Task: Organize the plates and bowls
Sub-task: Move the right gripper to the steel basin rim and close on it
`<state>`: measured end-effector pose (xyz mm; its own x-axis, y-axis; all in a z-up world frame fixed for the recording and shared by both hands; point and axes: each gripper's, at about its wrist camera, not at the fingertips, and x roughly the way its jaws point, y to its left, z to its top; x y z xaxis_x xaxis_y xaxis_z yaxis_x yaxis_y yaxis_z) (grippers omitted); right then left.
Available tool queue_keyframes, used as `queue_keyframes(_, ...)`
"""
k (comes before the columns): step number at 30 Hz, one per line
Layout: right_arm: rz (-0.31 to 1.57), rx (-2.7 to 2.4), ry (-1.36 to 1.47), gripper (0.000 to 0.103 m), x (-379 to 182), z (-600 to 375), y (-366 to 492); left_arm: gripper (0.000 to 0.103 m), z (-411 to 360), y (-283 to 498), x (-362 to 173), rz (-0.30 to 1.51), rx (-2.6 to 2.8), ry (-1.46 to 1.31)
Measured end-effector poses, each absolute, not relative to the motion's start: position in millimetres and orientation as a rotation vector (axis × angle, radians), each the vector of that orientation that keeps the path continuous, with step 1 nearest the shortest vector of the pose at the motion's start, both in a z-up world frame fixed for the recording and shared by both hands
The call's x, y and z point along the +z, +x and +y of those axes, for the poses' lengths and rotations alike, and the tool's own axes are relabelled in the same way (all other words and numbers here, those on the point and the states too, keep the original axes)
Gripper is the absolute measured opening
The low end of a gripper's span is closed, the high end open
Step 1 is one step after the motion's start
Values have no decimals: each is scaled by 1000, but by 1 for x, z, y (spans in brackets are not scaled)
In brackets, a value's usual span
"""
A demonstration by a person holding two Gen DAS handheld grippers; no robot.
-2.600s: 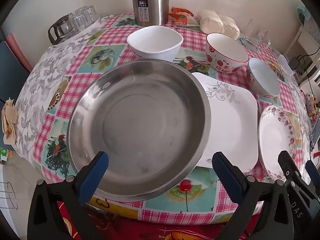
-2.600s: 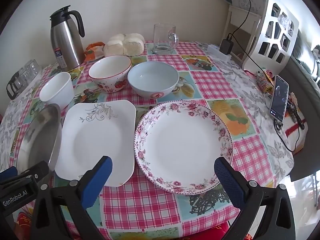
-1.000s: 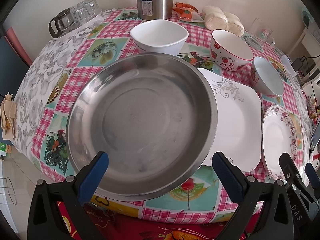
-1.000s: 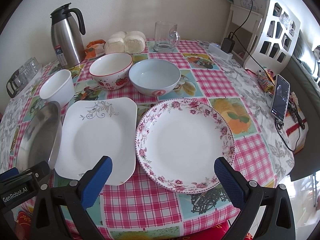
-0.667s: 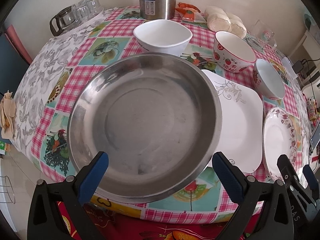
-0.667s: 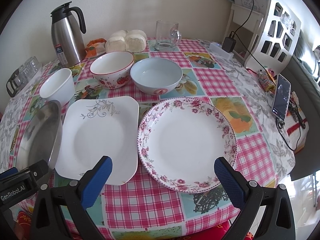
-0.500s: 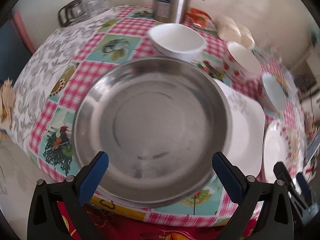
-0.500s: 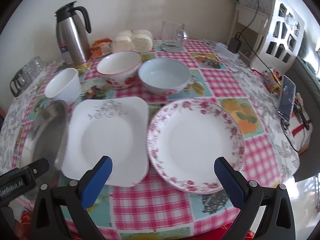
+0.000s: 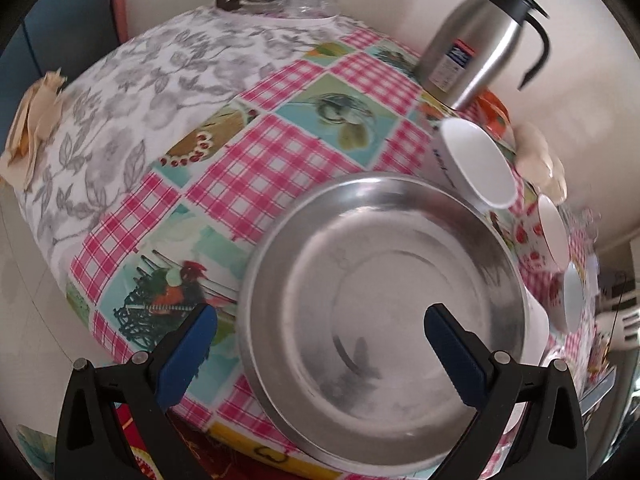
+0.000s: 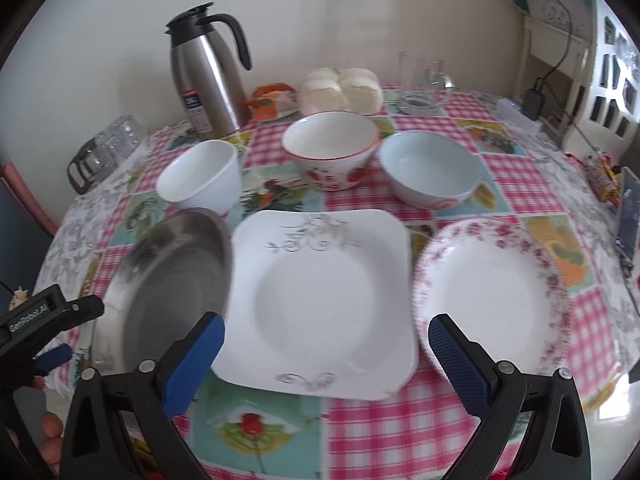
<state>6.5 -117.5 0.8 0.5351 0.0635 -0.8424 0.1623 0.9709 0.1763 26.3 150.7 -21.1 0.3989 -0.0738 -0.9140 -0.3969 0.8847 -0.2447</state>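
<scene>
A large steel plate [image 9: 384, 312] lies at the table's near left. Its left rim sits between the fingers of my open left gripper [image 9: 320, 320], which holds nothing. In the right wrist view that left gripper [image 10: 76, 332] hovers at the outer rim of the steel plate [image 10: 168, 288]. My right gripper [image 10: 324, 332] is open, low over the near edge of a white square plate [image 10: 320, 300]. A floral plate [image 10: 492, 296] lies to its right. Behind stand a white bowl [image 10: 200, 176], a strawberry bowl [image 10: 330, 148] and a pale blue bowl [image 10: 428, 168].
At the back stand a steel thermos [image 10: 208, 72], buns [image 10: 340, 90] and a glass mug [image 10: 420, 80]. Glass cups [image 10: 104, 148] sit at the far left. A phone [image 10: 628, 216] lies at the right edge beside a white shelf [image 10: 580, 40]. The tablecloth [image 9: 280, 152] drops off at the front.
My left gripper has swung left and closer, so the steel plate now sits to its right. My right gripper has shifted left from the floral plate to the square plate. No dish has moved.
</scene>
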Motion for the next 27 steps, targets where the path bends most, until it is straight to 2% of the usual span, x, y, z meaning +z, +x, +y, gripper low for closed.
queue_keyframes(12,1021,10,241,103,-20,-88,32,103,192,40,-58,1201,197,-561)
queue_keyframes(22,1031,29,208,103,-30,-70,43,103,199,50,-66,1144,132,-491)
queue_keyframes(27,1033,16,219,98,-33,-73,47,103,190,61,-66,1122,119,-395)
